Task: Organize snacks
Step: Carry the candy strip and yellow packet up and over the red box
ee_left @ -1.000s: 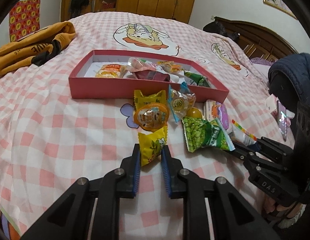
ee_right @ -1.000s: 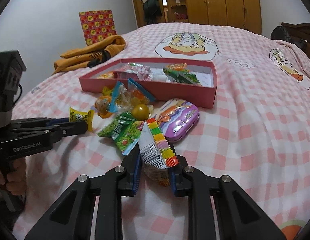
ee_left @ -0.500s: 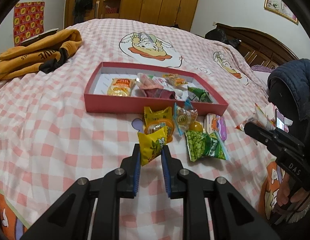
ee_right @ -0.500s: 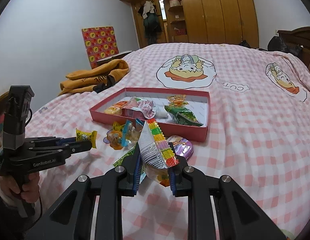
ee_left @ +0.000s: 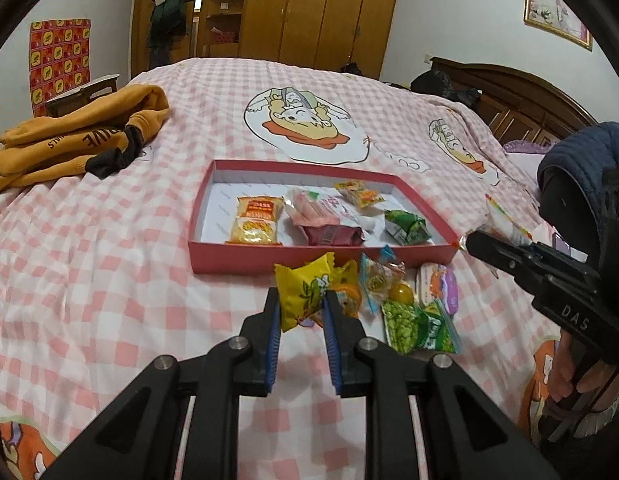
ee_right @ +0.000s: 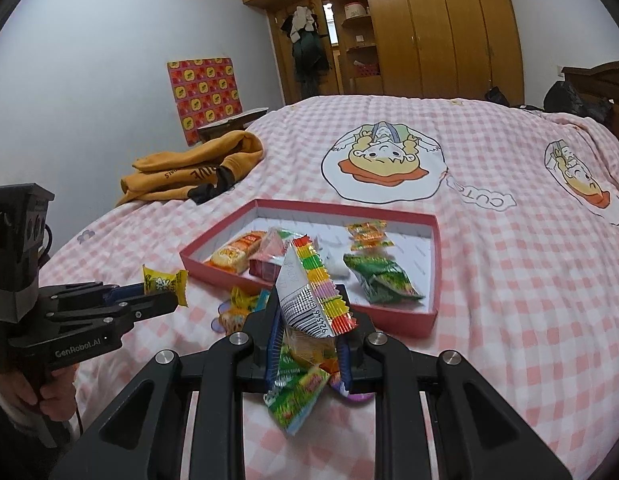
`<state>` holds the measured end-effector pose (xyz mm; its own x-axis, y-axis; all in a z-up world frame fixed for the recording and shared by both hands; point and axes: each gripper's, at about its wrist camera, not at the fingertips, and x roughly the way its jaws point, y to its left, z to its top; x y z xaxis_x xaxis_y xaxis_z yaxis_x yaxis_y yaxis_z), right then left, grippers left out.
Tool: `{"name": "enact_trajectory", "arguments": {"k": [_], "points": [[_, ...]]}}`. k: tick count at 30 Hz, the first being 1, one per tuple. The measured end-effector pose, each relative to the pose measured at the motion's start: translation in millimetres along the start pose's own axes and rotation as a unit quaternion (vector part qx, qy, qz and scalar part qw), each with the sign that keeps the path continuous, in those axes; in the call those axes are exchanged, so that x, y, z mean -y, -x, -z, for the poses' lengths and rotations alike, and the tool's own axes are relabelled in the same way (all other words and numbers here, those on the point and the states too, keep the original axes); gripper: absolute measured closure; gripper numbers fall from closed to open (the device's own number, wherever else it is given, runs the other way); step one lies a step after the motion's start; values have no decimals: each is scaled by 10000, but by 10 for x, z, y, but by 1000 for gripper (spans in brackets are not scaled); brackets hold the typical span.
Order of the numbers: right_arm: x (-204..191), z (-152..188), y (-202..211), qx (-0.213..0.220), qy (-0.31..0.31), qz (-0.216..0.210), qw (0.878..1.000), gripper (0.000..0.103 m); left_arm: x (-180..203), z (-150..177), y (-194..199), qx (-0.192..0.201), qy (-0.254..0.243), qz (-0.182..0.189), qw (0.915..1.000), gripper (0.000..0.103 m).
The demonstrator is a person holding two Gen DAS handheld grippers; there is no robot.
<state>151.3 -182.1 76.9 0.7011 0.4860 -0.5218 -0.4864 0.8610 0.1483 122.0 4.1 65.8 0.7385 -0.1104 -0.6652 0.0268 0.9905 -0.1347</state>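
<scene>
Jaws of both grippers pinch one snack each, up over the bed.
Left gripper holds yellow packet, right gripper holds striped packet; carry both over red box mid-frame, then let go low.

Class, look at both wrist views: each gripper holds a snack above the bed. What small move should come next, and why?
Probably carry the left gripper forward over the red box before opening. It is shut on the yellow packet, lifted off the bedspread but short of the box's near wall. The right gripper, shut on the striped packet, can follow.
</scene>
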Motion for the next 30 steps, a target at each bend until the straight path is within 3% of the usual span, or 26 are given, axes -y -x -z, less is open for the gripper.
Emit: {"name": "enact_trajectory", "arguments": {"k": [21, 30], "points": [[254, -384, -677, -116, -310, 93, 9994, 79, -183, -383, -477, -25, -90, -233, 9997, 82], [321, -333, -894, -263, -231, 225, 9991, 79, -222, -522, -671, 45, -156, -265, 9995, 83]]}}
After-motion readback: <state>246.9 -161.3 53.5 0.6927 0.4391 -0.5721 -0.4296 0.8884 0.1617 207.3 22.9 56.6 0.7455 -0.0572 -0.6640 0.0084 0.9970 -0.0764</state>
